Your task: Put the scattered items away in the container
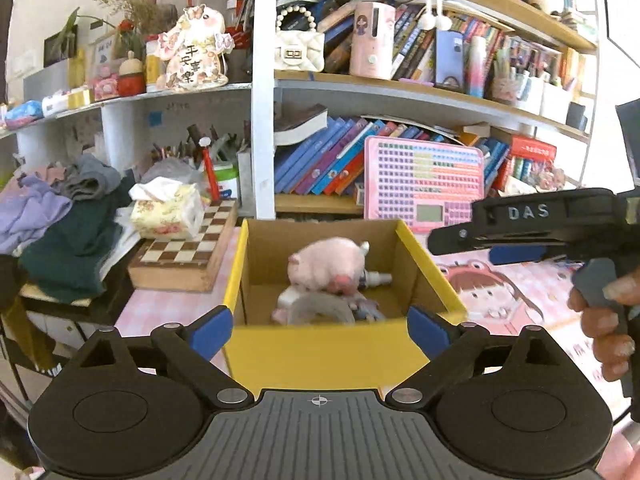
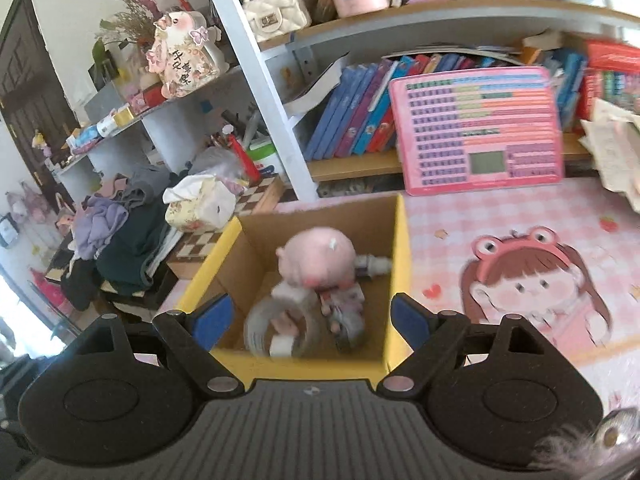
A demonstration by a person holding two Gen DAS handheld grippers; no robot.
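Both grippers hover above the near edge of the yellow cardboard box (image 1: 348,352), pointing into it.

Left gripper (image 1: 320,330): jaws spread wide, nothing between them. Right gripper (image 2: 312,322): jaws also spread, empty. In the left wrist view the right gripper shows at the right side, side-on, held by the person's hand (image 1: 608,320).

Box sits on the pink cartoon mat (image 2: 520,240), left part of it, just right of the chessboard (image 1: 188,248). Inside: pink plush pig (image 2: 316,258) toward the far side, a small white bottle (image 2: 374,266) lying behind it with its long axis left-right and nozzle to the right, a tape roll (image 2: 280,332) at the near wall, and some small blurred pieces right of the roll, can't identify.

Mat right of the box looks free of loose items in both views. A furry grey thing (image 2: 580,448) shows at the near-right corner of the right wrist view, under the gripper body; can't tell what it is. If it's a leftover item, it lies near and right, behind the right claw, so the right hand is closer. Otherwise the task looks about finished.
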